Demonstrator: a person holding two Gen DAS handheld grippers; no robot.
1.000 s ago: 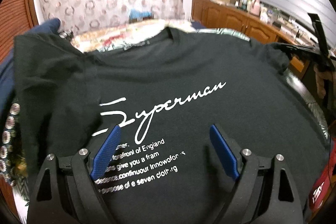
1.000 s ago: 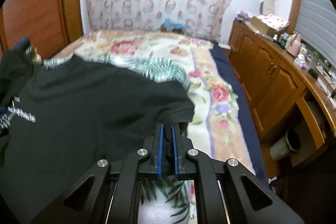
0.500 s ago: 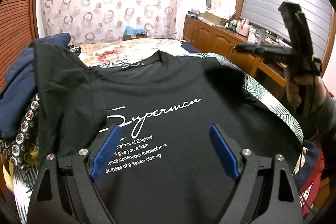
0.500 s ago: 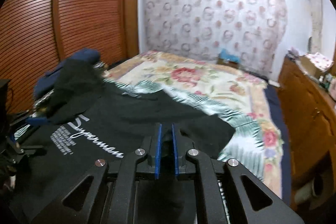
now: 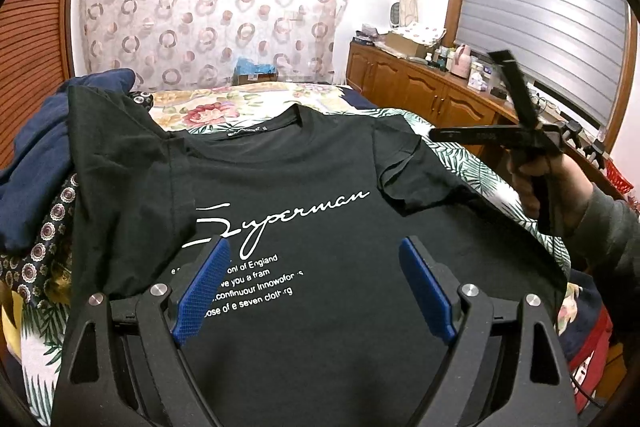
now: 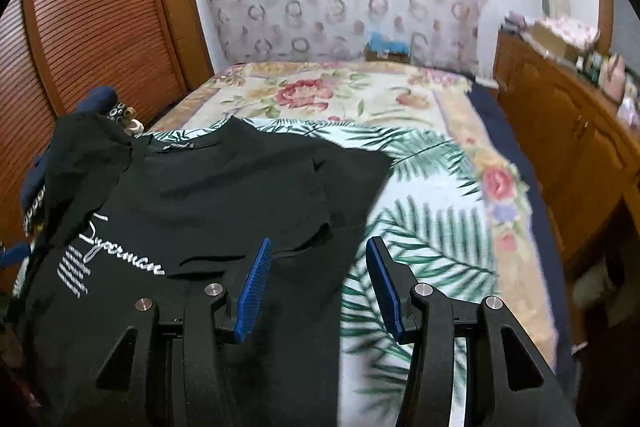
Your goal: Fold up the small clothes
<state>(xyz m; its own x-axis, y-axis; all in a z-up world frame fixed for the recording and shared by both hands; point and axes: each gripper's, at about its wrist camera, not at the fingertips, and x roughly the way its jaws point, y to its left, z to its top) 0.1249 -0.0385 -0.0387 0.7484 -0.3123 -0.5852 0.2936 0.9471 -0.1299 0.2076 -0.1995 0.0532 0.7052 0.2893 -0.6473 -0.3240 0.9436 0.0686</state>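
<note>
In the left wrist view, the left hand-held gripper (image 5: 314, 281) is hovering with its blue pads spread wide and gripping nothing, low over the printed chest of the black T-shirt (image 5: 288, 187), which is lying face up on the bed (image 5: 486, 171) with its collar pointing away. The shirt's right sleeve (image 5: 412, 183) is lying doubled in over the body, while the opposite sleeve is draping up over a heap of other clothes (image 5: 36, 163) at the bed's left side (that heap is likely to drag the cloth askew if the shirt is pulled). The right hand-held gripper (image 5: 436, 134) is hanging in the air off to the side, above the bedspread. In the right wrist view, the right hand-held gripper (image 6: 316, 283) is showing its jaws parted and empty, poised over the shirt's edge where the folded sleeve (image 6: 320, 227) is sitting loose and rumpled. The risks from here appear to be these: the unpinned sleeve is liable to slide or spring back once the body is lifted; a pinch taken on the thin cloth may be catching the patterned bedspread (image 6: 436, 227) beneath as well; and a grip on a single layer may be leaving the fold crooked.
</note>
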